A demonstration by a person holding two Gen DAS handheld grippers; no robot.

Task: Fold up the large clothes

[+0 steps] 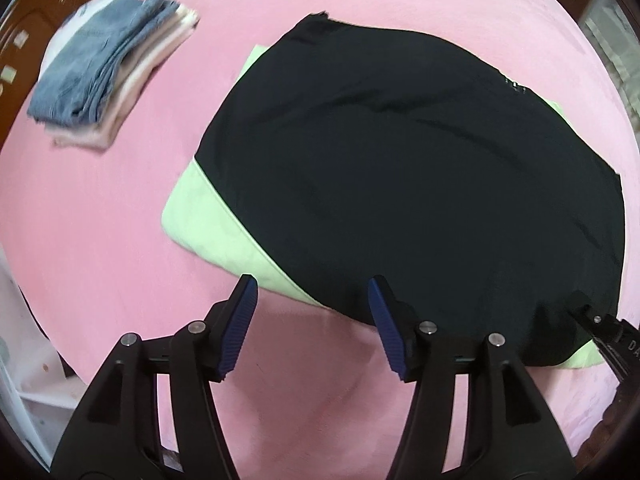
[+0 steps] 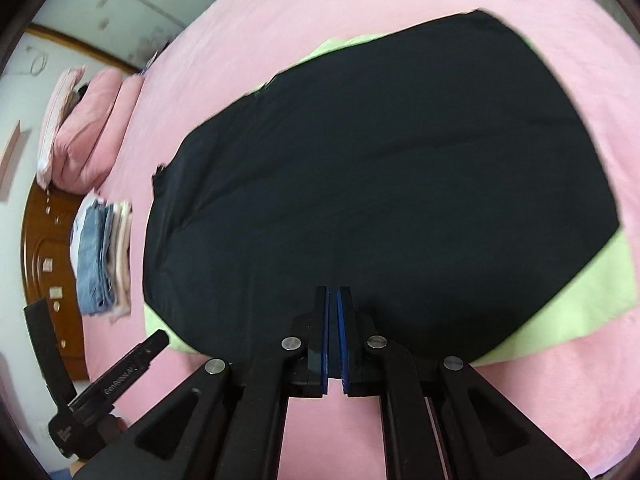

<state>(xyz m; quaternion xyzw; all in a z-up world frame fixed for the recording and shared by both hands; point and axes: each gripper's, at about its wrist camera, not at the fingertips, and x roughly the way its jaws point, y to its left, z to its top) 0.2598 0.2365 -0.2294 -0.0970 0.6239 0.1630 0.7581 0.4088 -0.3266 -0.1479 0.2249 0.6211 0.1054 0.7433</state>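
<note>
Blue-padded and closest to the lens, the right hand-held gripper (image 2: 333,300) has its jaws pressed almost together on the near edge of the black garment (image 2: 380,184), a thin sliver of gap between the pads, so it looks clamped on the cloth, though the fabric between them is hard to make out. Over on the other side, the left hand-held gripper (image 1: 312,292) stands wide open, holding nothing, poised just at the near left edge where the black garment meets the light green cloth (image 1: 208,216) beneath it. Progress check: the black piece lies flat and roughly squared on top of the green one, so I'd judge it part-folded with at least one more fold to come. A folded pile (image 1: 108,68) of denim and pale items sits far left, well apart, looking finished. Everything rests on a bed with a pink sheet (image 1: 100,240); pink pillows (image 2: 92,132) and a brown wooden headboard (image 2: 40,264) sit beyond.
</note>
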